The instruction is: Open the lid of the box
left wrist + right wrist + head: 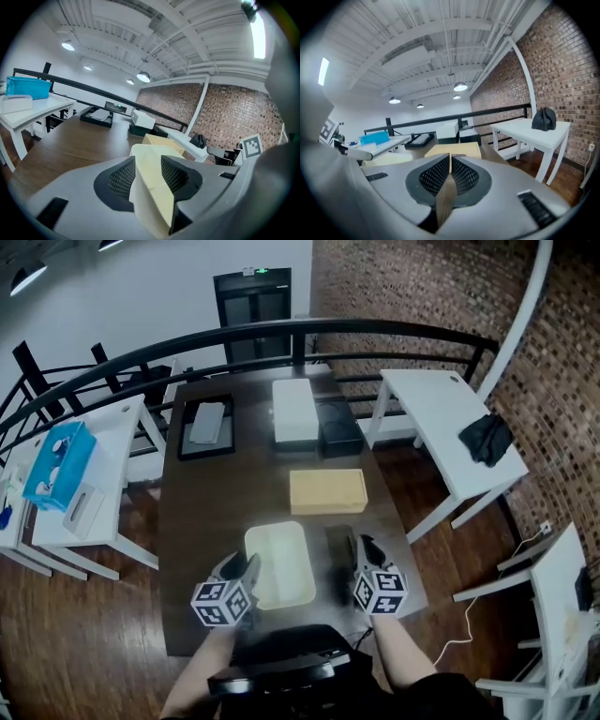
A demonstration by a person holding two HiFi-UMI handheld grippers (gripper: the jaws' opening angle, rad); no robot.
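Since the lid has to come up off the box (281,563), you have the box set close to you at the near end of the table (211,512), between your two hands, where either tool can reach it. Your left gripper (247,568) sits at its near left corner. The left gripper view shows its jaws parted only as far as the cream edge wedged between the pads (123,178), and clamped on it. I can't tell whether that edge is the lid's rim alone or lid and base together. My judgement is that this grip either steadies the box or starts the lift, and the lid looks to be down. Your right gripper (362,554) rests to the box's right, apart from it, over bare table. Its jaws are drawn together to a thin slit and carry nothing, so it is free to take the opposite edge. Beyond, a tan box (327,491) lies mid-table, well clear of the work. At the far end a white box (294,409) and a black box (338,427) stand side by side, with a tray (205,426) to their left.
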